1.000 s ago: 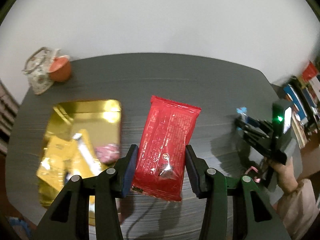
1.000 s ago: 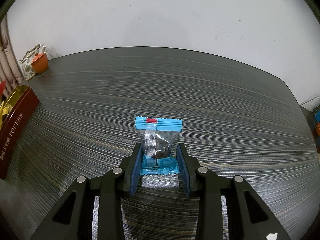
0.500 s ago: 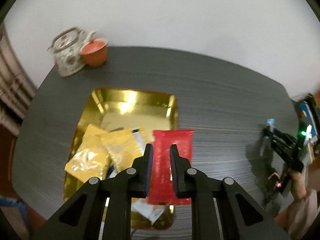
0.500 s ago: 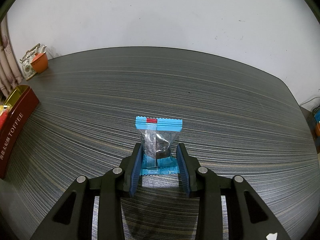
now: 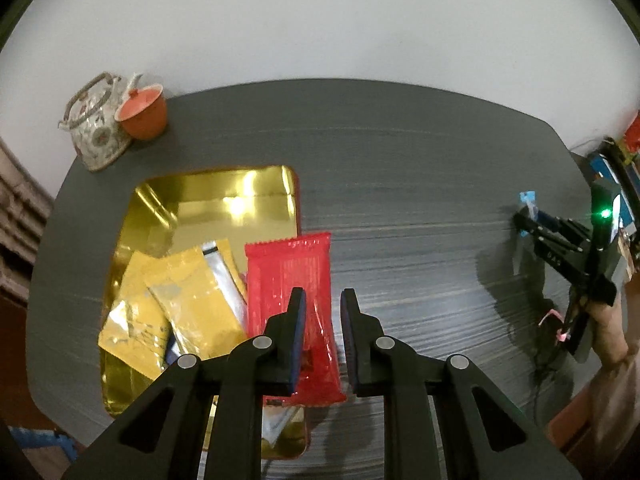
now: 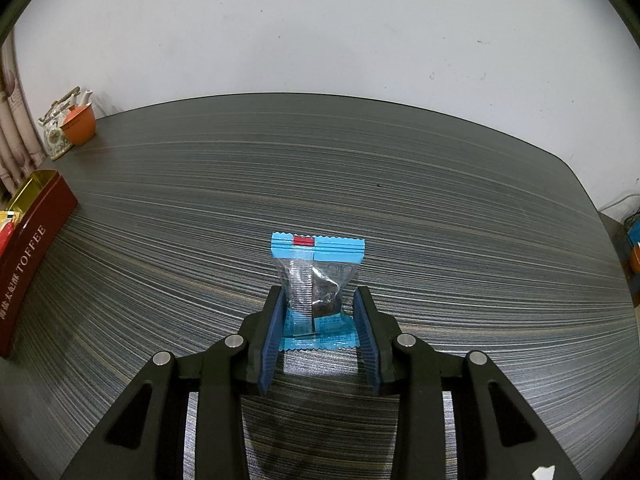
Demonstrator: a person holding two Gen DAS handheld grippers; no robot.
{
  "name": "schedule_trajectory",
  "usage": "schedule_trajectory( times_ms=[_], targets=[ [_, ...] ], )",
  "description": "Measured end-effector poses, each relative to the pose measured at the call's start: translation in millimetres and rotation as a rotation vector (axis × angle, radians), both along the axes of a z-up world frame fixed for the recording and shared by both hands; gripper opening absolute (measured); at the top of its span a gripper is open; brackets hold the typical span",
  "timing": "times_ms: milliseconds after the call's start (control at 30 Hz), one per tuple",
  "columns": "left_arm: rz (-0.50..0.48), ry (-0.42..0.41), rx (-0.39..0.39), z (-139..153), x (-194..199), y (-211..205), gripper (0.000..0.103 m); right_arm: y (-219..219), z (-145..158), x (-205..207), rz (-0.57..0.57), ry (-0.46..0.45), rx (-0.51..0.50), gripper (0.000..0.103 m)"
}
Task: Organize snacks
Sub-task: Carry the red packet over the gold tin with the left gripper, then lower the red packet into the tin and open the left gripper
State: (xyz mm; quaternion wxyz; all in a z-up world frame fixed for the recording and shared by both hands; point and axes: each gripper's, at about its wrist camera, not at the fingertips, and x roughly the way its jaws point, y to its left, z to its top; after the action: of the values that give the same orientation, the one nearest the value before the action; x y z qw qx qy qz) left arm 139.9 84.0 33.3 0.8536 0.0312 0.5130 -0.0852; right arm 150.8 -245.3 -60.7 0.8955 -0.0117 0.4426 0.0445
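We pinch the red packet (image 5: 298,280) in the left gripper (image 5: 323,336), its far end past the fingertips above the gold tin (image 5: 224,188), ready to drop in; the right gripper (image 6: 318,332) pinches the blue packet (image 6: 318,276), upright on the table (image 6: 440,200), awaiting its turn

Showing a glossy red wrapper (image 5: 288,280), plain yellow-gold packets (image 5: 160,312) with silver patches, and a mirror-gold tin (image 5: 224,196) lining. Wearing dark maroon on the tin's outer wall (image 6: 38,236), with pale lettering reading TOFFEE. Displaying a bright blue-edged sachet (image 6: 318,280), clear in the middle, with a small red tab at the top and something dark brown inside. Carrying fine grey streaks, lighter on darker, across the table (image 6: 360,160). Sporting a floral cream teapot (image 5: 98,128), beside an orange-red cup (image 5: 142,110). Pairing black gripper fingers (image 6: 276,320) with navy ribbed pads.
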Motion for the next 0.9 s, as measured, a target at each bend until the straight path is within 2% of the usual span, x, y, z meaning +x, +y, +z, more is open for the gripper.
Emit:
schedule_trajectory(
  times_ms=[200,400,667,700,800,900],
  targets=[
    [0.036,0.026,0.024,-13,1,10,0.021,0,0,0,0.0,0.0,0.0,0.033],
    [0.072,0.017,-0.001,-17,1,22,0.026,-1,0,0,0.0,0.0,0.0,0.033],
    [0.049,0.014,-0.053,-14,-2,29,0.029,0,0,0,0.001,-0.001,-0.006,0.033],
    [0.051,0.011,-0.068,-12,-4,31,0.033,1,-1,0,0.0,-0.001,-0.007,0.033],
    [0.053,-0.004,-0.073,-5,-11,37,0.051,1,-1,0,-0.001,-0.001,-0.006,0.033],
    [0.052,-0.043,-0.057,8,-22,45,0.059,1,-1,0,-0.001,-0.002,-0.005,0.032]
  ],
)
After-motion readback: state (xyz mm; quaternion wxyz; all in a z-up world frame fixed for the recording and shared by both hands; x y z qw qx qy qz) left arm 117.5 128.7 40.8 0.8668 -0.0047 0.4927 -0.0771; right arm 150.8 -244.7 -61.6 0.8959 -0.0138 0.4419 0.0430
